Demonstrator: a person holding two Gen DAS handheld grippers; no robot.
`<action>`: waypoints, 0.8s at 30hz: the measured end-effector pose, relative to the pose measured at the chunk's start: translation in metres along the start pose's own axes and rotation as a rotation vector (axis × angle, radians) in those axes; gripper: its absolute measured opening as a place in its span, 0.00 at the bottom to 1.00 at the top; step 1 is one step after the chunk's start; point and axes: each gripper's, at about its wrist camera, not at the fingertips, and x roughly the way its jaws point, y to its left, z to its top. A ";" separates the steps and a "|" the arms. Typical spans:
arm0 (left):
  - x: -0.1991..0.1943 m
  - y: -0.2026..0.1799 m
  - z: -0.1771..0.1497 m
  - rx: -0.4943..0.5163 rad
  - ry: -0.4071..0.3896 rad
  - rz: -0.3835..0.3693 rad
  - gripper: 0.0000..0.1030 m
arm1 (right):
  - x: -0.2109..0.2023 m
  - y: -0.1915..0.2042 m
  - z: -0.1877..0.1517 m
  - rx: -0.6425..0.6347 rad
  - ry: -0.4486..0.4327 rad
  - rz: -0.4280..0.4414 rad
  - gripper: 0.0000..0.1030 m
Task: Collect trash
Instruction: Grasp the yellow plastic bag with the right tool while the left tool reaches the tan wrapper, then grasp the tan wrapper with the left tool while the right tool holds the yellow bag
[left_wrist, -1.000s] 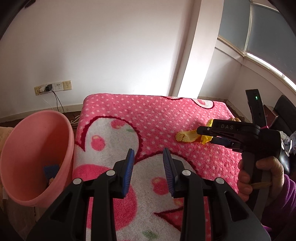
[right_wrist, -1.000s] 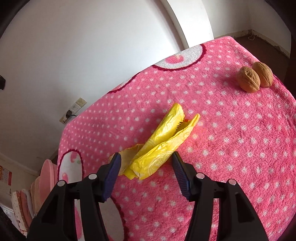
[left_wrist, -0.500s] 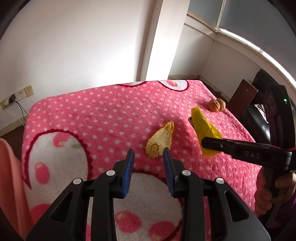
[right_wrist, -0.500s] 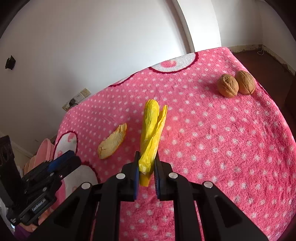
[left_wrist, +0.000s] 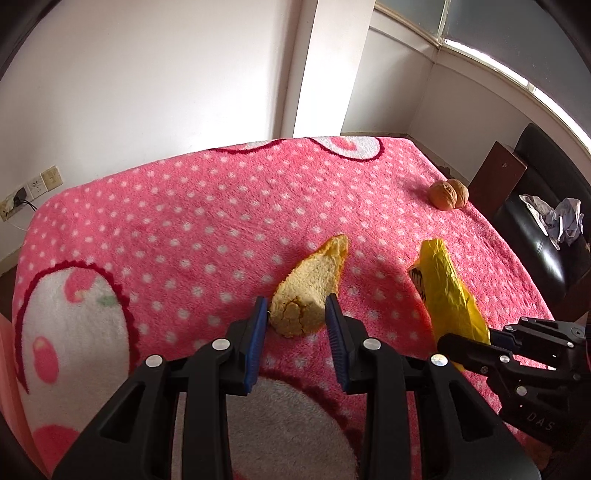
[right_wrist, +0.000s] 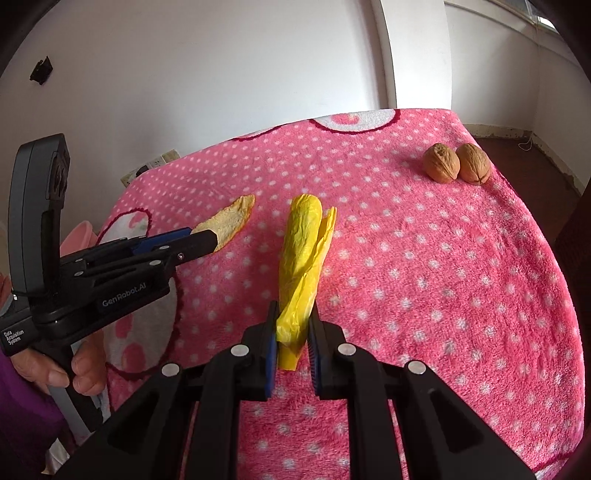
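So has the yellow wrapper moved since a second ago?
Yes. The yellow wrapper has separated from the peel, rightwards toward the walnuts, clamped by the right gripper.

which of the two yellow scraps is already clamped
The yellow plastic wrapper: the right hand-held gripper pinches its near end. The fruit peel lies between the open left hand-held gripper fingers.

We see open blanket (right_wrist: 424, 258) between the yellow wrapper (right_wrist: 301, 251) and two walnuts (right_wrist: 456, 162); the peel (left_wrist: 310, 291) crowds the wrapper's left.

Peel (left_wrist: 310, 291) left of wrapper (left_wrist: 447, 291) (both on blanket (left_wrist: 184, 221)).
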 end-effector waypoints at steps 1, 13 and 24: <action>-0.001 -0.002 -0.001 0.002 -0.002 0.006 0.27 | 0.000 -0.001 0.000 0.006 -0.001 0.008 0.13; -0.045 -0.004 -0.012 -0.111 -0.069 0.039 0.15 | -0.001 -0.013 0.001 0.069 0.003 0.076 0.13; -0.115 -0.002 -0.049 -0.208 -0.137 0.154 0.15 | 0.000 -0.012 0.001 0.064 0.006 0.075 0.13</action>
